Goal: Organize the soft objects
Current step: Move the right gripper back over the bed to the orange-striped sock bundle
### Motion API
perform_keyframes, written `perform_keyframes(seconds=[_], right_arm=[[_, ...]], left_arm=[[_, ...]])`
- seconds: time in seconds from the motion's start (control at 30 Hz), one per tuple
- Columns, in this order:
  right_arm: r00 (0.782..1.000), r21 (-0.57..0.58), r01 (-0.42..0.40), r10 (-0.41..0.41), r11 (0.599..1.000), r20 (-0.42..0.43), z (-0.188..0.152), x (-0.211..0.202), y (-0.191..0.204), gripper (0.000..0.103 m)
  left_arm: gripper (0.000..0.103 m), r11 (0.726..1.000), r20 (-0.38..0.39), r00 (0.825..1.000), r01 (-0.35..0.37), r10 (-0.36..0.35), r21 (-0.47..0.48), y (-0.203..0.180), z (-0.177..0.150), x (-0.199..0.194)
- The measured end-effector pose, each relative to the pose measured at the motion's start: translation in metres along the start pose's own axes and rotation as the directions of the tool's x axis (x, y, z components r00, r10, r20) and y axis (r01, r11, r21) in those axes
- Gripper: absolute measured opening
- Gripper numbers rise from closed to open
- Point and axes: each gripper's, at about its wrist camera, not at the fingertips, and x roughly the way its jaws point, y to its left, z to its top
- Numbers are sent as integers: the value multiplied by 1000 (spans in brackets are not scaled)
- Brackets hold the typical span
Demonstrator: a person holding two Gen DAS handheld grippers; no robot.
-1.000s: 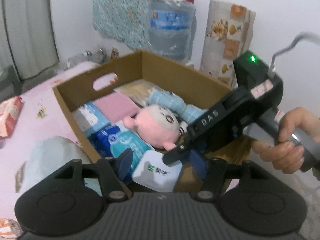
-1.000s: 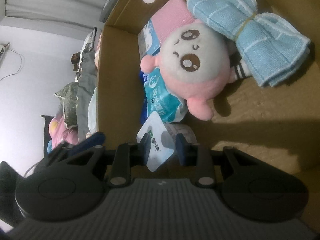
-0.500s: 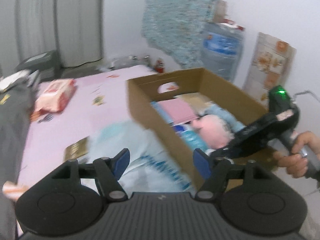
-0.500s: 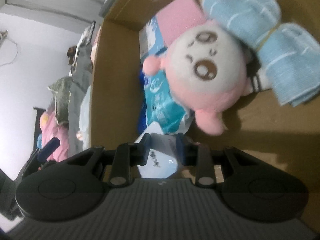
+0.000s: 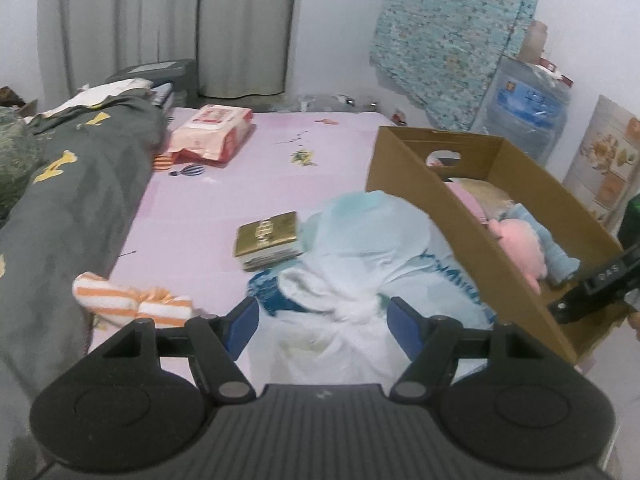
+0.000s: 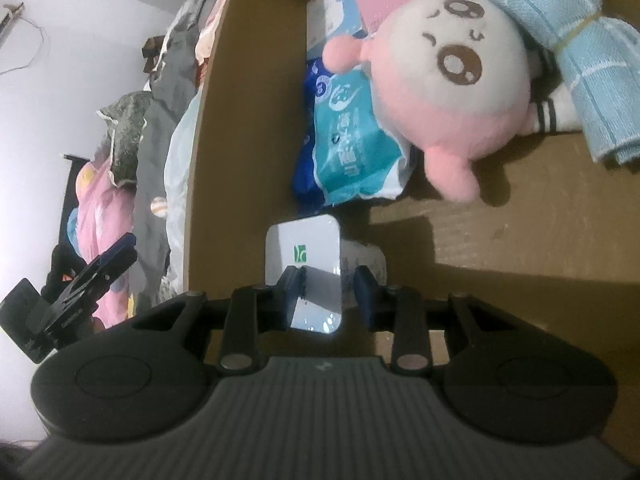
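Left gripper (image 5: 322, 328) newly over crumpled bag (image 5: 372, 248)

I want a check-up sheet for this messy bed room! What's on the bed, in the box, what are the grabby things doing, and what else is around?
Surface: pink bedsheet, mostly bare in the middle.
Job's things: cardboard box holds a pink plush toy, blue towel, teal tissue pack; striped orange cloth and pink wipes pack lie on the bed.
Clutter: gold box, pale plastic bag, grey quilt.
Grippers: left gripper open, empty, over the bag; right gripper fingers around a white packet in the box.
Cables: thin wire on the wall.
Surroundings: curtains, water bottle.
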Motion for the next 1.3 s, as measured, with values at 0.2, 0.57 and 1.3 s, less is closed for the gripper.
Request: perform_keyframes(seconds=[0.2, 0.57, 1.3], right_arm=[[995, -35, 66, -64, 997, 73, 1, -16, 14, 32], [992, -11, 22, -21, 1000, 121, 26, 3, 31, 31], [975, -153, 43, -8, 987, 220, 34, -19, 103, 44]], left_arm=[[74, 1000, 23, 999, -21, 22, -15, 11, -9, -10], [76, 997, 41, 998, -38, 41, -71, 35, -25, -25], [76, 971, 86, 979, -167, 184, -173, 78, -36, -43]])
